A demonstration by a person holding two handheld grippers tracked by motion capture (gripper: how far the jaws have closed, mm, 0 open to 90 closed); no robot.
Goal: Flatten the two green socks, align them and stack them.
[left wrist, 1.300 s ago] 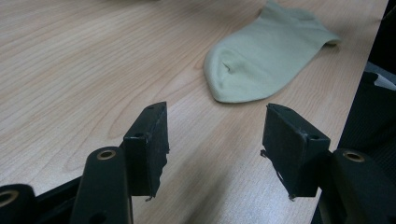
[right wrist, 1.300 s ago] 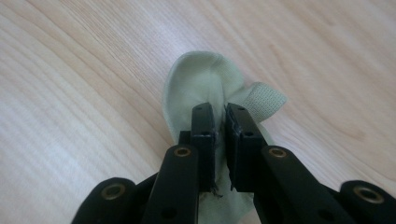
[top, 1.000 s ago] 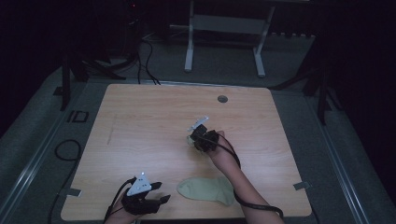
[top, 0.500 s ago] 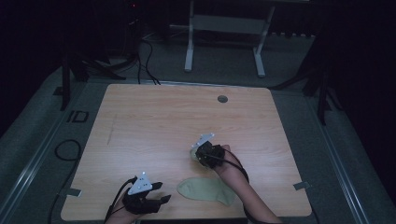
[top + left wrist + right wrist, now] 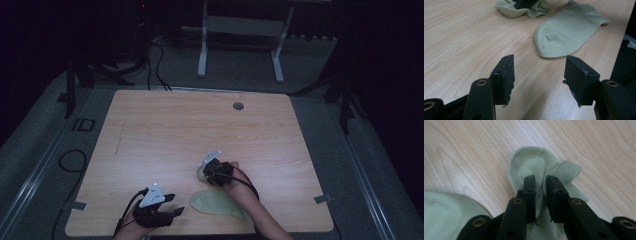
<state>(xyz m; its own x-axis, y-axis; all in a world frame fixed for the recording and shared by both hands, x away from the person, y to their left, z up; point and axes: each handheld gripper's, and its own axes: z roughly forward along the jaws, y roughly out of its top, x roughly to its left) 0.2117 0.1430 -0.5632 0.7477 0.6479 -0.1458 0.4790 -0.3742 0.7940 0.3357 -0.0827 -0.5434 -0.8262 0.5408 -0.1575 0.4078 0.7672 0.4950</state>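
Observation:
Two pale green socks are on the wooden table (image 5: 165, 130). One sock (image 5: 215, 204) (image 5: 569, 32) (image 5: 446, 215) lies flat near the front edge. The other sock (image 5: 201, 173) (image 5: 510, 10) (image 5: 529, 162) sits bunched just behind it, under my right gripper (image 5: 207, 174) (image 5: 540, 178) (image 5: 524, 3). That gripper points down onto it. Its jaws have just been opening and stand a narrow gap apart, with a fold of the bunched sock loose between them. My left gripper (image 5: 175, 214) (image 5: 540, 58) rests low at the front left, open and holding nothing, aimed at the toe of the flat sock.
A round cable hole (image 5: 238, 106) is set near the table's far edge. Behind the table stands a white metal frame (image 5: 240, 30), and cables (image 5: 150, 60) run over the grey floor. The table's front edge is close to both hands.
The right gripper came down and toward the front with the bunched sock, bringing it onto the table just behind the flat sock. The left gripper stayed put.

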